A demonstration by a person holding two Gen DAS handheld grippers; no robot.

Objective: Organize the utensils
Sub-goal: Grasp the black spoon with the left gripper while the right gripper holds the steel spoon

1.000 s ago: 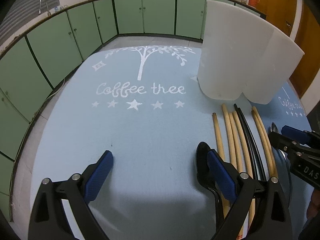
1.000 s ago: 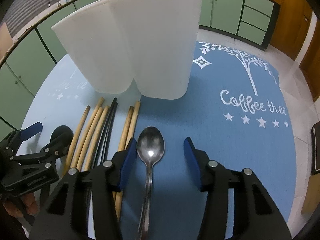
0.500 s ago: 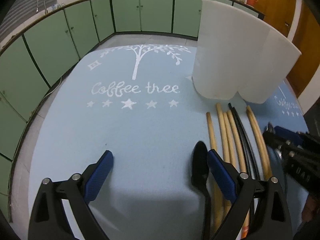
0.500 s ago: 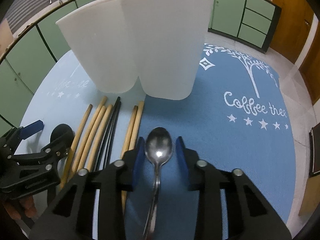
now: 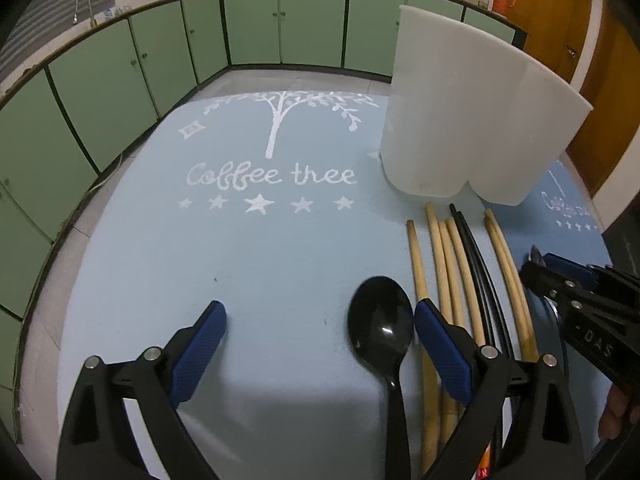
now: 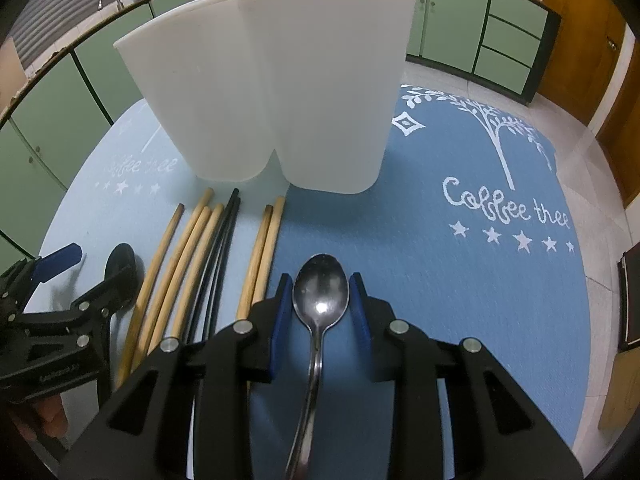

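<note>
A white two-compartment utensil holder (image 5: 472,120) (image 6: 280,92) stands on the blue "Coffee tree" mat (image 5: 240,264). Several wooden chopsticks (image 5: 444,280) (image 6: 188,256) and a black pair (image 6: 224,248) lie in front of it. My left gripper (image 5: 320,328) is open; a black spoon (image 5: 380,332) lies between its fingers, close to the right one. My right gripper (image 6: 320,300) is shut on the bowl of a metal spoon (image 6: 320,292), just right of the chopsticks. The left gripper also shows in the right wrist view (image 6: 60,276).
Green cabinets (image 5: 120,72) ring the room. A wooden door (image 5: 600,80) stands at the right. The right gripper (image 5: 580,292) sits at the right edge of the left wrist view, beside the chopsticks. The mat (image 6: 480,280) stretches to the right.
The right gripper closed from wide open onto the metal spoon's bowl. The left gripper shifted so the black spoon now lies inside its open fingers instead of behind the right one.
</note>
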